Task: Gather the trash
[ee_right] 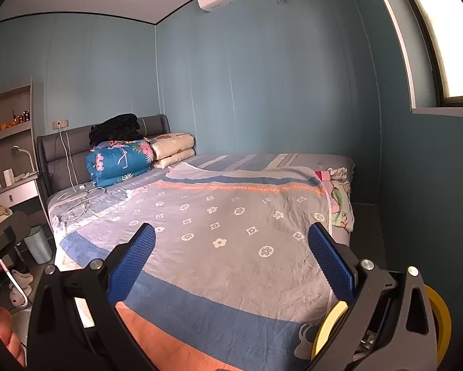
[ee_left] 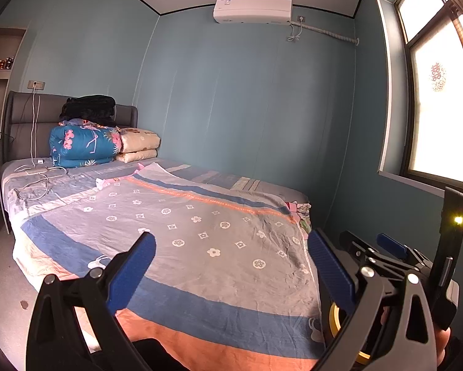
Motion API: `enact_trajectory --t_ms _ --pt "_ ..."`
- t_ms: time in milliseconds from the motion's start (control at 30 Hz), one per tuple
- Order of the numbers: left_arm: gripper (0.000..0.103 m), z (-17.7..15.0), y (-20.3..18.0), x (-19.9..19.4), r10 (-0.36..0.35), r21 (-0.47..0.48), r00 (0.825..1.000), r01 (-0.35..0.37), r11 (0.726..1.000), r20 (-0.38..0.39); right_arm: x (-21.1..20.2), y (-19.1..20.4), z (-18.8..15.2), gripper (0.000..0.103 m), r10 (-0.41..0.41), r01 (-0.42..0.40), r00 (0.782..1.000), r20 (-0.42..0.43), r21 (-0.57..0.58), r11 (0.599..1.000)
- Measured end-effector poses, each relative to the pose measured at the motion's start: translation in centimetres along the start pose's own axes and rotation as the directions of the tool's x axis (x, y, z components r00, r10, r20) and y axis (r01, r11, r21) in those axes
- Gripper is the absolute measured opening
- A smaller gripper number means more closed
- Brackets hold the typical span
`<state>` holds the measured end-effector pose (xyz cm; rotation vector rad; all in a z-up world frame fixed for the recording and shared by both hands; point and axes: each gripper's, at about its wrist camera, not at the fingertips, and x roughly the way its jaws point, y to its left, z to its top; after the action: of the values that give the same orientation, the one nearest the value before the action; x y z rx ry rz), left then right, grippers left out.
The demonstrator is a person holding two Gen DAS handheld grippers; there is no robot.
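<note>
Both grippers were held at the foot of the bed (ee_left: 200, 247), pointed along it toward the headboard. The left gripper (ee_left: 231, 266) had its blue pads spread wide with nothing between them; the right gripper (ee_right: 231, 256) stood likewise, spread and empty.

Trash: we could pick out no clear piece of litter on the patterned blanket (ee_right: 231, 216) in either view. A pale bin (ee_right: 38, 244) stood on the floor beside the bed near the headboard, well apart from both grippers; its contents were hidden from us.

Step in hand, as we judged it: a survey stance. This scene would fit a search for litter as well as a bed whose litter already lies in the bin, so we bid no particular move beyond keeping the bed surface and floor in view.

Count:
- grippers: 2
- bins: 1
- folded quilts (ee_left: 84, 145) stacked at the headboard: 1 blue floral, 1 cream pile beside it
- dark bundle on top: 1
- white charging cables (ee_left: 33, 179): a tangle, number not resolvable
- wall air conditioner (ee_left: 253, 10): 1
</note>
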<state>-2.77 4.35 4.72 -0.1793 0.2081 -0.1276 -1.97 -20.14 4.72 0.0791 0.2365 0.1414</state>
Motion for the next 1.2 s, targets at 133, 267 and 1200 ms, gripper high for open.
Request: enact_trajectory --t_ms 133,267,1200 --pt "0.095 -0.03 0.01 0.02 0.004 0.004 1.0 -0.004 1.0 0.001 0.19 -0.06 -0.01 0.095 0.002 -0.002 1.0 -0.012 0.005 1.0" --pt "0.095 -0.1 0.01 0.18 0.002 0.002 1.0 -0.002 1.0 -0.004 0.35 -0.07 0.02 0.095 0.002 -0.002 1.0 -0.022 0.004 1.0" --pt "0.095 -0.36 -0.04 0.76 -0.005 0.0 1.0 0.005 1.0 -0.026 0.27 0.3 -0.79 0.095 0.005 -0.005 0.999 -0.045 0.009 1.0"
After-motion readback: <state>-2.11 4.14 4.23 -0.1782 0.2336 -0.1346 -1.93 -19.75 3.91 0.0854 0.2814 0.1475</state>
